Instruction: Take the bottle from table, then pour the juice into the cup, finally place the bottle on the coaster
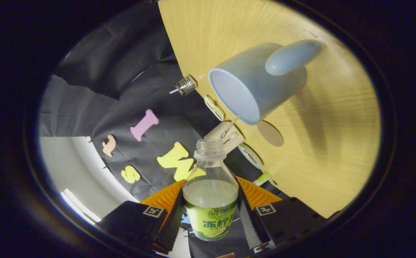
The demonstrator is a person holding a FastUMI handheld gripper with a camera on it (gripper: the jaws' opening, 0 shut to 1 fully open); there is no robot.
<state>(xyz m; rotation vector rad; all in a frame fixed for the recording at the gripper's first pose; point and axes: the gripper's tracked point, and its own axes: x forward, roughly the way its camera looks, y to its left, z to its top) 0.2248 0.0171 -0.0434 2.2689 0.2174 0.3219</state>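
My gripper is shut on a clear juice bottle with a green and yellow label, one finger pressing on each side. The bottle is uncapped and holds pale juice up to its shoulder. It is tilted, with its mouth pointing toward a pale blue cup just beyond it. A thin stream runs from the mouth to the cup's near rim. The cup stands on the wooden table with its handle on the side away from the bottle. A round brown coaster lies flat on the table beside the cup.
Along the table's edge by the booth's black wall lie a small wire-mesh piece, a white oval item, a beige cylinder, a tape roll and a green-tipped item. Bare wood stretches beyond the cup and coaster.
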